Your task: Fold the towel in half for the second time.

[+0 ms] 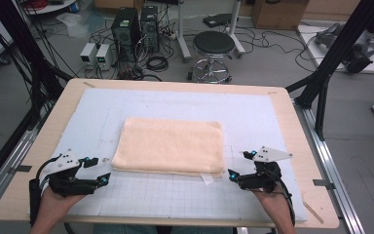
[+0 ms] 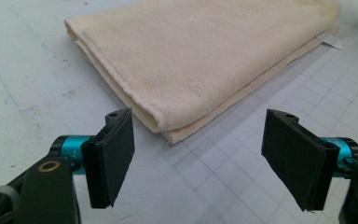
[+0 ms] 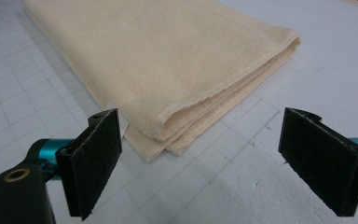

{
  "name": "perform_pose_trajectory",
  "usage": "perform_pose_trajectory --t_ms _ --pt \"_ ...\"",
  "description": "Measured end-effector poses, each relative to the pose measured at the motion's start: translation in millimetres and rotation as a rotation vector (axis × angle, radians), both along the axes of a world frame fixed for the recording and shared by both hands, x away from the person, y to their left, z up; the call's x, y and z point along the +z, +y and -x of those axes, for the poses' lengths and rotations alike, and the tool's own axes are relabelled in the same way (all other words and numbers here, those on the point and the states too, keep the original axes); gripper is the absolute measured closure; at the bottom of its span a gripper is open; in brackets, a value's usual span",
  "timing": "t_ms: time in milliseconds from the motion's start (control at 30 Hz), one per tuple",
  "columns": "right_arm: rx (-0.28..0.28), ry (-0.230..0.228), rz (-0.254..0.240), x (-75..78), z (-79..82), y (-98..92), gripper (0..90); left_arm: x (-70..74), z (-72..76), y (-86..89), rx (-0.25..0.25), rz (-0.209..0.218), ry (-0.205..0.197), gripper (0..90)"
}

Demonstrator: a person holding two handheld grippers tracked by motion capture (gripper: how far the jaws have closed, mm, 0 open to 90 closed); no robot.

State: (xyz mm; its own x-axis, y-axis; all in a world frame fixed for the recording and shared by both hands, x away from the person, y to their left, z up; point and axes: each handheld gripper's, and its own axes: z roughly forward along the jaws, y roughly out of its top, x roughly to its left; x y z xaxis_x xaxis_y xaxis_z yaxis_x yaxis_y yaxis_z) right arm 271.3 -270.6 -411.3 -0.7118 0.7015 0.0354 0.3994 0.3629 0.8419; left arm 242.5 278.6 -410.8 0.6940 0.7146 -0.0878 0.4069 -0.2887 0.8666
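A cream folded towel (image 1: 170,145) lies flat in the middle of the white grid mat (image 1: 175,195). My left gripper (image 1: 103,170) hovers just off the towel's near left corner (image 2: 165,128), jaws open and nothing between them. My right gripper (image 1: 239,165) sits just off the near right corner (image 3: 165,135), also open and empty. In the left gripper view (image 2: 198,161) the corner lies a little ahead of the gap between the pads. In the right gripper view (image 3: 200,161) the layered corner sits ahead, nearer the left pad. A small white tag (image 1: 207,178) pokes out under the towel's near edge.
The mat covers a wooden table (image 1: 292,122) with bare borders. Beyond the far edge stand a black stool (image 1: 213,46), computer towers (image 1: 126,29) and tangled cables on the floor. Black frame posts (image 1: 331,53) rise at both sides.
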Motion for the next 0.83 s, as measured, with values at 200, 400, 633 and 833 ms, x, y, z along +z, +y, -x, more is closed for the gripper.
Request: perform_pose_trajectory --t_ms 200,400,633,833 --pt "-0.006 -0.014 -0.02 1.2 7.4 -4.4 12.5 0.7 6.1 0.2 0.0 0.003 0.0 25.6" --pt "-0.013 -0.017 -0.023 0.6 13.9 -7.9 12.4 1.1 11.1 0.9 0.0 -0.002 -0.007 25.5" --pt "-0.014 -0.031 -0.015 1.2 15.8 -7.6 12.2 1.0 10.5 2.3 -0.004 0.0 -0.003 25.2" --pt "-0.013 -0.023 -0.016 1.1 15.3 -6.7 12.2 1.0 10.0 3.3 -0.005 0.0 -0.006 25.0"
